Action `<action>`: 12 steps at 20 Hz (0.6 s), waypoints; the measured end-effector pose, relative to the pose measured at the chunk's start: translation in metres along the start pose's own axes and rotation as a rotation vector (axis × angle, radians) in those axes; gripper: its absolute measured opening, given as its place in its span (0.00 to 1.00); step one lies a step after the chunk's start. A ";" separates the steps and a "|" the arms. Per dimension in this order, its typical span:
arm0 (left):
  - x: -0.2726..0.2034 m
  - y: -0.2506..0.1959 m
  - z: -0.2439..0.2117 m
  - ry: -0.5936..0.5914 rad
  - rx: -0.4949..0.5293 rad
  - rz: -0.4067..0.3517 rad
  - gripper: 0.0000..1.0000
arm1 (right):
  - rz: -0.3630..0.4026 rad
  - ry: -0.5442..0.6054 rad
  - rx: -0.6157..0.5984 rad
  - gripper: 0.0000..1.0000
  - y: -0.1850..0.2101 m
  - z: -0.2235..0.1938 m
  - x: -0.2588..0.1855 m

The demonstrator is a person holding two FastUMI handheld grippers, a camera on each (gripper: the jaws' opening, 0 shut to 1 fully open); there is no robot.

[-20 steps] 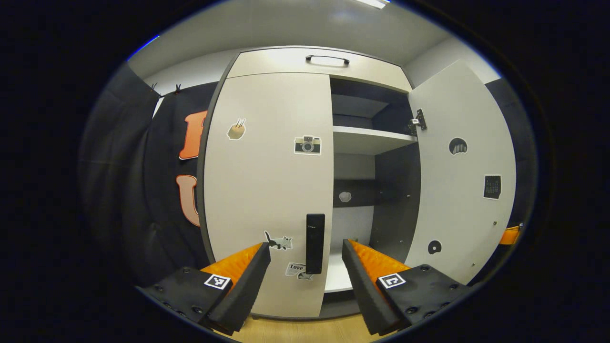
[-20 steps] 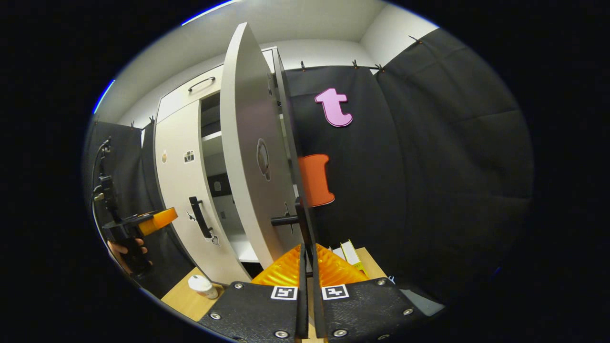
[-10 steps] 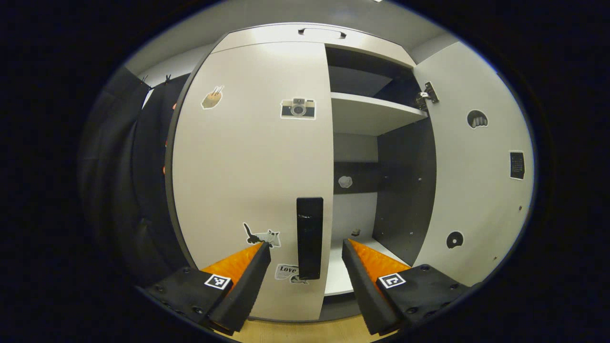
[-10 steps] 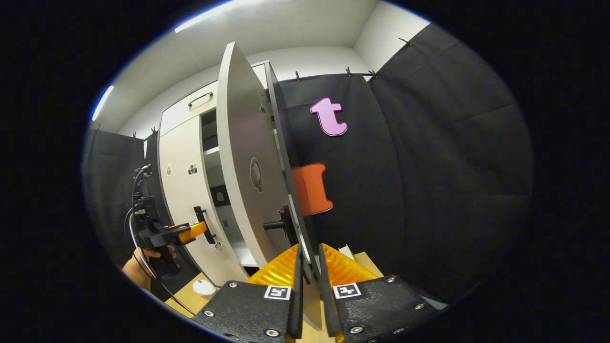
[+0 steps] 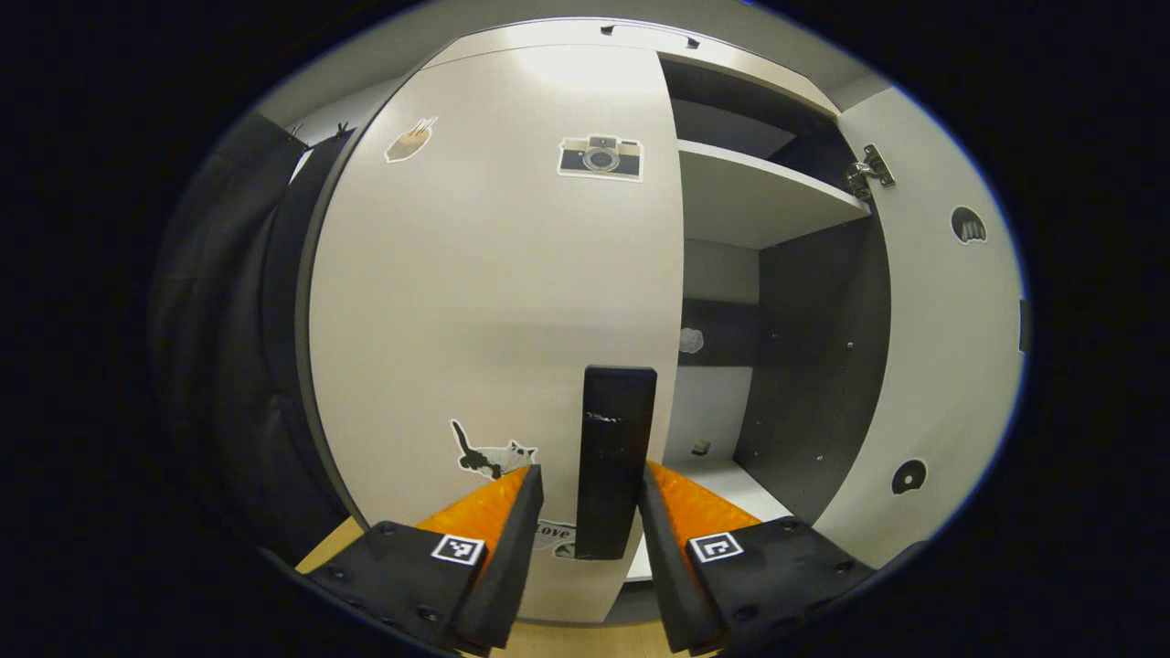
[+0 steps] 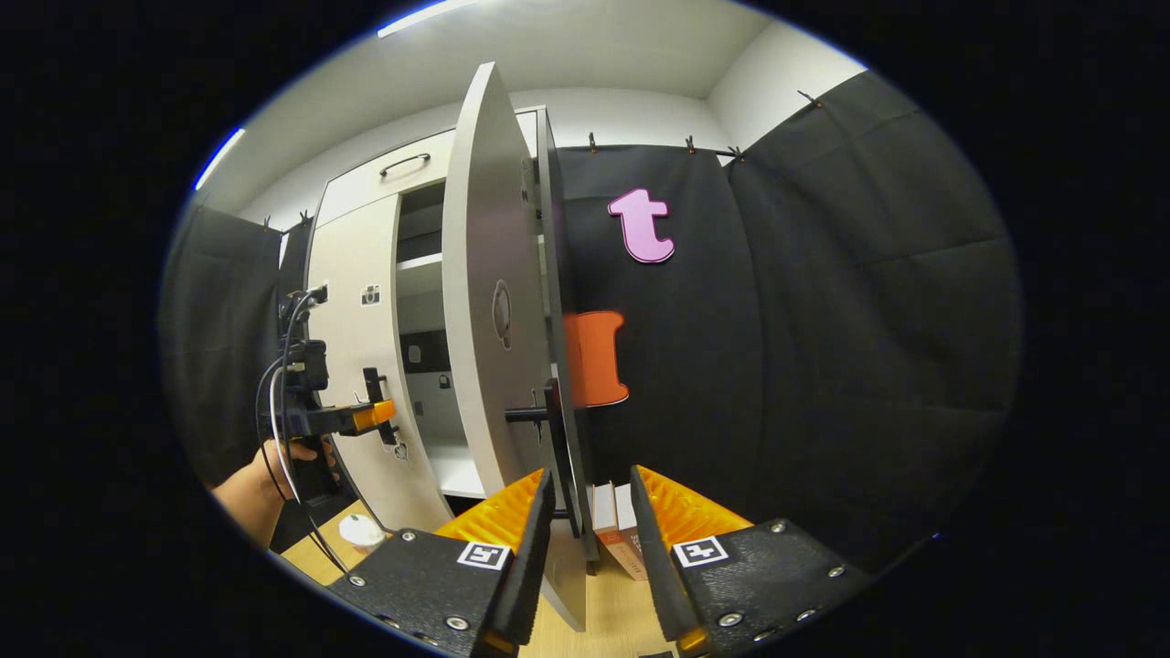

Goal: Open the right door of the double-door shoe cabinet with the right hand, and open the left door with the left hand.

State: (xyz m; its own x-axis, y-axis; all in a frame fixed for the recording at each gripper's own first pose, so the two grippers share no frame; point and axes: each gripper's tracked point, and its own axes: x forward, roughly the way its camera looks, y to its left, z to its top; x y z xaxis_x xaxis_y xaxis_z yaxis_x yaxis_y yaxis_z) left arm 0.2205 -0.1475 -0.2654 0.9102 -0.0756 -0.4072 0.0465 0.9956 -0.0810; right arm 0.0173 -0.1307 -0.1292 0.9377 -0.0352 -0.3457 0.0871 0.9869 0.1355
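So we've got the shoe cabinet (image 5: 484, 274) half done: the right door (image 5: 951, 347) is swung wide open, and the left door (image 5: 494, 292) sits flush and closed. In the left gripper view, our left gripper (image 5: 585, 539) is right up at the left door's handle (image 5: 614, 457), a dark upright bar near the door's inner edge. Its fingers (image 5: 507, 548) are spread apart with the handle standing in the gap between them, and there's clear space on both sides, so nothing's gripped. Inside the open half we can see a pale shelf (image 5: 759, 196) up high and a dark side panel (image 5: 813, 366) below it. The left door has a camera sticker (image 5: 600, 157) near the top and a cat sticker (image 5: 489, 454) down by the gripper. Over in the right gripper view, our right gripper (image 6: 585, 539) is at the edge of the right door (image 6: 494, 302), which we're seeing almost edge-on. Its fingers (image 6: 530, 557) are parted too, and the door's edge and its handle (image 6: 548, 416) sit in the gap without either finger pressing on them. Farther off on the left of that view, a hand (image 6: 265, 475) is holding the left gripper (image 6: 366, 416) up against the closed left door (image 6: 352, 366), and a small white cup (image 6: 361, 530) sits on the wooden floor (image 6: 612, 612) below.
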 end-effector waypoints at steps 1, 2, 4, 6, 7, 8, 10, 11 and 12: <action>0.003 -0.001 -0.003 0.008 -0.008 -0.009 0.60 | -0.003 -0.003 0.007 0.52 0.000 0.001 -0.001; 0.006 -0.005 -0.006 0.014 -0.018 -0.024 0.59 | -0.005 -0.004 0.012 0.52 -0.001 0.001 -0.002; 0.010 -0.006 -0.009 0.029 -0.020 -0.022 0.42 | -0.018 -0.004 0.015 0.54 -0.004 0.000 -0.006; 0.010 -0.006 -0.009 0.027 0.002 -0.018 0.41 | -0.038 -0.002 0.004 0.55 -0.008 -0.002 -0.012; 0.011 -0.006 -0.009 0.025 0.014 -0.020 0.38 | -0.040 -0.001 0.003 0.55 -0.007 -0.002 -0.014; 0.010 -0.006 -0.010 0.028 0.014 -0.022 0.37 | -0.040 0.000 0.007 0.57 -0.006 -0.002 -0.015; 0.007 -0.005 -0.010 0.037 0.009 -0.023 0.32 | -0.037 -0.005 0.018 0.61 -0.003 0.000 -0.017; 0.005 -0.005 -0.011 0.039 0.013 -0.021 0.29 | -0.035 -0.009 0.020 0.62 -0.001 0.002 -0.018; 0.002 -0.005 -0.011 0.036 0.021 -0.018 0.28 | -0.034 -0.014 0.020 0.63 0.000 0.002 -0.016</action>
State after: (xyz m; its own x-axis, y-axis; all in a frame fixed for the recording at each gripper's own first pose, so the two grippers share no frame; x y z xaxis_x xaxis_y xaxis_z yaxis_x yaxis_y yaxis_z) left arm 0.2173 -0.1530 -0.2761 0.8936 -0.0955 -0.4385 0.0721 0.9950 -0.0696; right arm 0.0028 -0.1301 -0.1213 0.9386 -0.0712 -0.3374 0.1256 0.9818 0.1422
